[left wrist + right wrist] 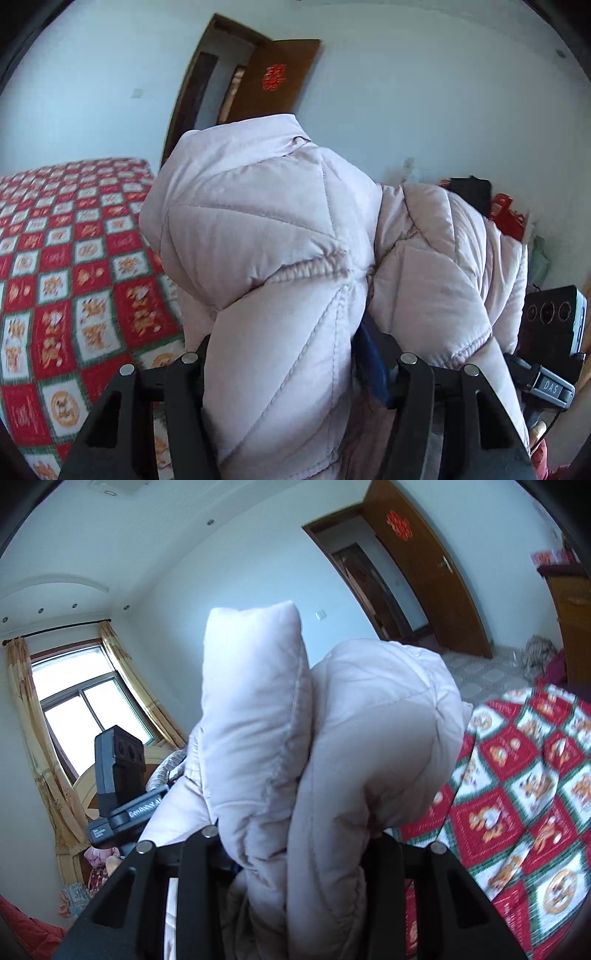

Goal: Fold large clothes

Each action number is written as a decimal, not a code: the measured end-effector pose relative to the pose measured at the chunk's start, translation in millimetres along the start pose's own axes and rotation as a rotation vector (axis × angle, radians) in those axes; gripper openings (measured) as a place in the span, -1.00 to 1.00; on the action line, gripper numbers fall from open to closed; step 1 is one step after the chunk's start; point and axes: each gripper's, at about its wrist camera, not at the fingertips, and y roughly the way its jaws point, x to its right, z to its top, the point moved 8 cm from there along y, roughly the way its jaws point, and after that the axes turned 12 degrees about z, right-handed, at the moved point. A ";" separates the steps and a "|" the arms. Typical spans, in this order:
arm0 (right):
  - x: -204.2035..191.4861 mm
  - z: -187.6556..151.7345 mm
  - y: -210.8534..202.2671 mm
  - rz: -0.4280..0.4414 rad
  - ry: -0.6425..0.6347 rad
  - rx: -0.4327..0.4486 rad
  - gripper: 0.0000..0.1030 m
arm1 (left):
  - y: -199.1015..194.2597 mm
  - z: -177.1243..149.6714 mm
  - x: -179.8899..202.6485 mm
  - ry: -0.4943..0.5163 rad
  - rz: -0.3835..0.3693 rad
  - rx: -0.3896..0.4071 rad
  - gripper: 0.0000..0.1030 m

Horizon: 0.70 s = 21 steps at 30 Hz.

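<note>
A pale pink quilted puffer jacket (pixel 266 236) fills the middle of the left wrist view, lifted off the bed. My left gripper (pixel 291 354) is shut on a thick fold of it, the padding bulging between the black fingers (pixel 192 369). In the right wrist view the same jacket (pixel 369 746) bunches up in two puffy lobes. My right gripper (pixel 291 842) is shut on that bunch. The right gripper's body (pixel 546 384) shows at the right edge of the left wrist view, and the left gripper's body (pixel 118 775) at the left of the right wrist view.
A bed with a red, white and green checked quilt (pixel 66 280) lies below, also in the right wrist view (pixel 524 797). A brown open door (pixel 280 77) stands in the white wall. A curtained window (pixel 81 709) and a wooden headboard (pixel 85 786) are at the left.
</note>
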 end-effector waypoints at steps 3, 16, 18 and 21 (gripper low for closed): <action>-7.0 25.8 -17.1 -0.029 -0.052 0.038 -0.22 | -1.3 22.2 19.1 0.012 -0.060 0.020 0.18; 26.5 80.9 -39.9 -0.176 -0.134 0.029 -0.22 | 64.7 50.2 51.0 -0.045 -0.167 -0.011 0.18; 53.0 64.3 -26.0 -0.162 -0.076 0.007 -0.22 | 92.0 36.0 39.6 -0.044 -0.115 -0.065 0.18; 97.9 36.1 -2.5 -0.143 0.029 -0.011 -0.22 | 133.3 12.5 20.2 -0.034 -0.021 -0.145 0.18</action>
